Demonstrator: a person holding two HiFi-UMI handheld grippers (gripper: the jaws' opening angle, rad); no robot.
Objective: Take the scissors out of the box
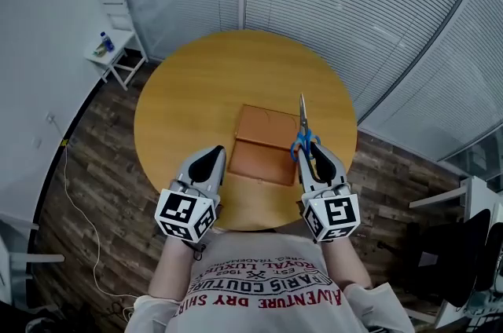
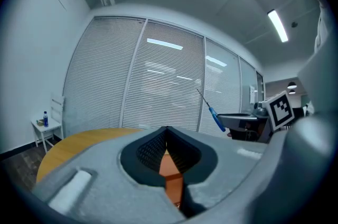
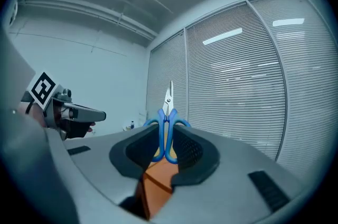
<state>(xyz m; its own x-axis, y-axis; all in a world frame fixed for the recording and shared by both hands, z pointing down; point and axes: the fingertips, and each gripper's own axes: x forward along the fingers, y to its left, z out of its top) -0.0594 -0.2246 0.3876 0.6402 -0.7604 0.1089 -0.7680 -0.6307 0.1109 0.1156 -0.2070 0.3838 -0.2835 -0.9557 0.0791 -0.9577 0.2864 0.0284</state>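
Your right gripper (image 3: pixel 166 128) jaws clamp blue-handled steel scissors (image 3: pixel 167 111) by loops, in air, clear of flat orange-brown box (image 1: pixel 263 137) on round wooden counter (image 1: pixel 189 100). Your left gripper (image 2: pixel 167 130) jaws together, empty. Risk: thin loops pivot between pads, scissors tilt, slip, drop.

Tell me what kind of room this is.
Most likely an office meeting room. The walls are glazed panels covered by horizontal blinds, a round wooden table stands in the middle, and there are strip lights in the ceiling.
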